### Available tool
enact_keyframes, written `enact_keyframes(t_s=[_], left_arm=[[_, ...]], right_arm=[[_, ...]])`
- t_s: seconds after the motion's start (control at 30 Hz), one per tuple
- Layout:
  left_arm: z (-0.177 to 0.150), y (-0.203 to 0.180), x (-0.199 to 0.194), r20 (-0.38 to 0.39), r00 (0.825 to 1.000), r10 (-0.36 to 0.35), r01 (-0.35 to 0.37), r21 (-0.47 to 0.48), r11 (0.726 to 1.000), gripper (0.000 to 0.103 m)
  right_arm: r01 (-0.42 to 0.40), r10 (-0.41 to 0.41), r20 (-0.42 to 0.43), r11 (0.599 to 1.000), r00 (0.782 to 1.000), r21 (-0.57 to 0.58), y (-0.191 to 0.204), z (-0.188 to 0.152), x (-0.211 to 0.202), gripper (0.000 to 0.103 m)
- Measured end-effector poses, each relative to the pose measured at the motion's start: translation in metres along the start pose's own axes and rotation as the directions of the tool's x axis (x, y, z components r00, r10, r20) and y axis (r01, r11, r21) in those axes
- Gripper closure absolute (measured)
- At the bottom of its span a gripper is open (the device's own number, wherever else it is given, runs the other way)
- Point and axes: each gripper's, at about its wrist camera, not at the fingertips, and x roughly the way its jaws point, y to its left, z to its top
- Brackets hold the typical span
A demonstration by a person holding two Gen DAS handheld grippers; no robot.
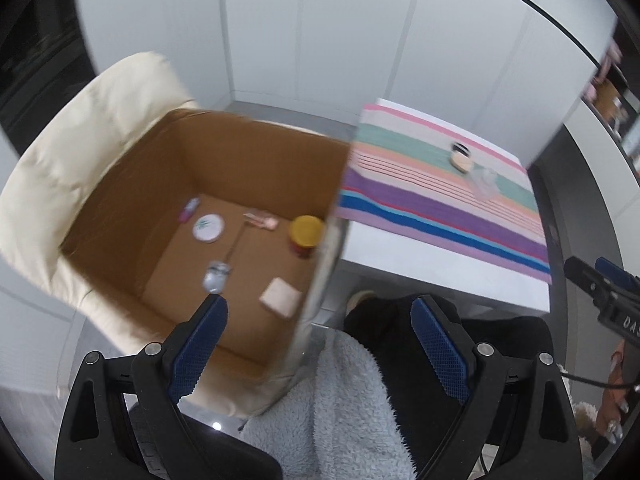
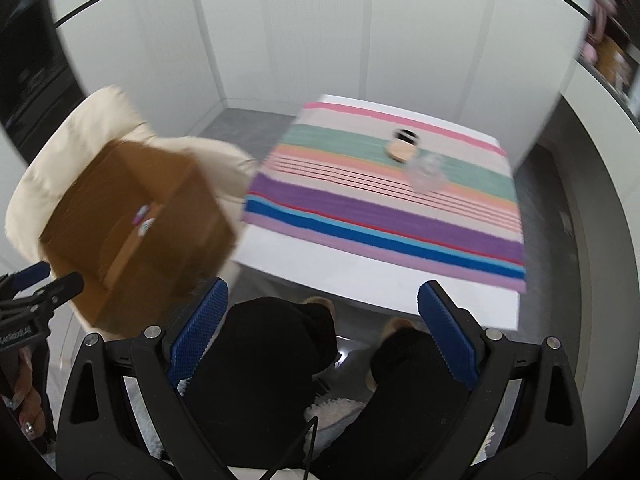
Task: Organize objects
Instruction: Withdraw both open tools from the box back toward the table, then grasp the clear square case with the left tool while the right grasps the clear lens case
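An open cardboard box (image 1: 132, 184) sits on a cream chair and holds several small items: a yellow-lidded jar (image 1: 306, 235), a round white tin (image 1: 207, 228), a clear small bottle (image 1: 216, 276) and a pale pink block (image 1: 280, 297). My left gripper (image 1: 320, 340) hangs open and empty over the box's near right corner. On the striped cloth (image 2: 384, 216) lie a beige compact with a black lid (image 2: 403, 146) and a clear glass object (image 2: 426, 172). My right gripper (image 2: 322, 330) is open and empty, held above a person's lap short of the table.
The cream chair (image 1: 80, 128) surrounds the box on the left. A white table (image 2: 360, 280) carries the cloth, with white wall panels behind. A person's dark-trousered legs (image 2: 264, 360) and a fluffy pale blue garment (image 1: 352, 408) lie below both grippers.
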Motion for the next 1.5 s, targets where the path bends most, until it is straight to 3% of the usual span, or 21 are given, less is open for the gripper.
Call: enact_keyframes(t_s=[0.4, 0.57, 0.67, 0.8, 0.93, 1.1, 1.2, 1.3, 1.5], left_arm=[[0.022, -0.097, 0.036, -0.044, 0.995, -0.084, 0.090, 0.143, 0.986, 0.009], [0.050, -0.142, 0.055, -0.038, 0.995, -0.087, 0.092, 0.184, 0.979, 0.009], [0.075, -0.172, 0.071, -0.051, 0.990, -0.133, 0.140, 0.187, 0.972, 0.009], [0.113, -0.217, 0.108, -0.102, 0.978, -0.180, 0.198, 0.211, 0.957, 0.009], [0.147, -0.246, 0.152, -0.096, 0.983, -0.155, 0.174, 0.234, 0.956, 0.009], [0.178, -0.263, 0.221, -0.105, 0.991, -0.079, 0.102, 0.234, 0.967, 0.009], [0.187, -0.264, 0.254, -0.135, 0.989, -0.056, 0.084, 0.215, 0.973, 0.009], [0.187, -0.264, 0.276, -0.162, 0.985, -0.052, 0.086, 0.206, 0.975, 0.009], [0.180, -0.266, 0.304, -0.235, 0.970, -0.065, 0.111, 0.188, 0.976, 0.009]], right_arm=[[0.129, -0.126, -0.028, 0.977, 0.992, 0.171, -0.120, -0.019, 0.004, 0.006], [0.162, -0.161, -0.019, 0.972, 0.987, 0.169, -0.163, -0.012, 0.018, 0.006], [0.177, -0.182, 0.010, 0.968, 0.983, 0.177, -0.192, 0.000, 0.035, 0.006], [0.140, -0.151, 0.036, 0.967, 0.988, 0.211, -0.233, 0.028, 0.081, 0.006], [0.087, -0.099, 0.049, 0.974, 0.994, 0.211, -0.258, 0.062, 0.136, 0.006], [0.001, -0.005, 0.077, 0.999, 0.997, 0.046, -0.246, 0.107, 0.212, 0.006], [-0.015, 0.022, 0.073, 0.995, 0.997, -0.101, -0.230, 0.132, 0.259, 0.006], [0.007, 0.003, 0.066, 0.988, 0.998, -0.152, -0.226, 0.147, 0.300, 0.006], [-0.128, 0.145, 0.073, 0.971, 0.987, -0.202, -0.229, 0.157, 0.352, 0.006]])
